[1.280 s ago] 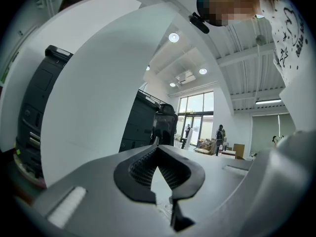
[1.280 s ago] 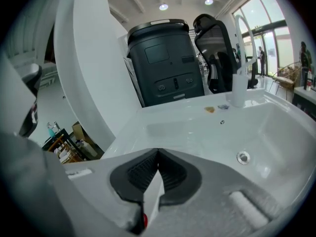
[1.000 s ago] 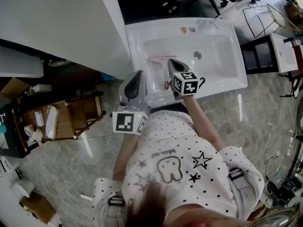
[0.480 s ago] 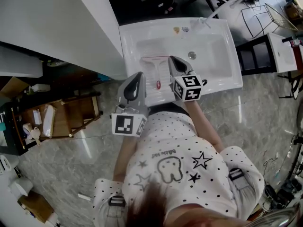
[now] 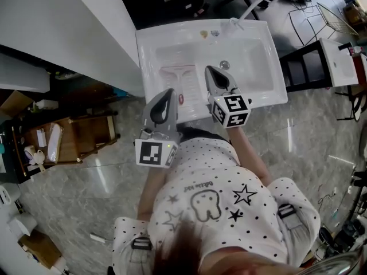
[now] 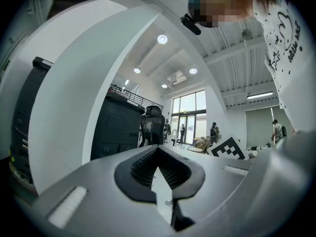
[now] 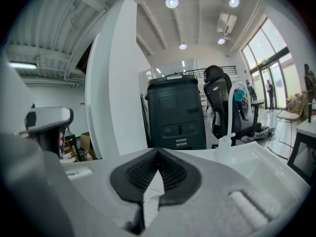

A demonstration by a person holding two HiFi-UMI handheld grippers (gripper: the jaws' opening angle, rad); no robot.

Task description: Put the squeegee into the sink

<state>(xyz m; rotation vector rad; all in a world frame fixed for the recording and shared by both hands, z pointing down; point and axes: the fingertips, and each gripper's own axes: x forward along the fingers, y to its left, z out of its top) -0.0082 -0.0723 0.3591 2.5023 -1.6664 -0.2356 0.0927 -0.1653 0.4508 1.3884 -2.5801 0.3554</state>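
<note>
Head view: squeegee (image 5: 182, 80) between left tongs (image 5: 168, 92), right tongs (image 5: 212, 70)

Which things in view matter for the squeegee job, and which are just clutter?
Job: squeegee, lying in the sink; left tongs and right tongs, both shut and empty.
Lying about: wooden shelf, black stand, wire rack.

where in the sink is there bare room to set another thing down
Bare: the white sink's basin floor between the round metal drain and its right wall. Taken: the left part, where the pale squeegee with a pinkish blade lies flat. Crowded: the near edge, with the right hand-held gripper over the basin and the left hand-held gripper at the front rim.
</note>
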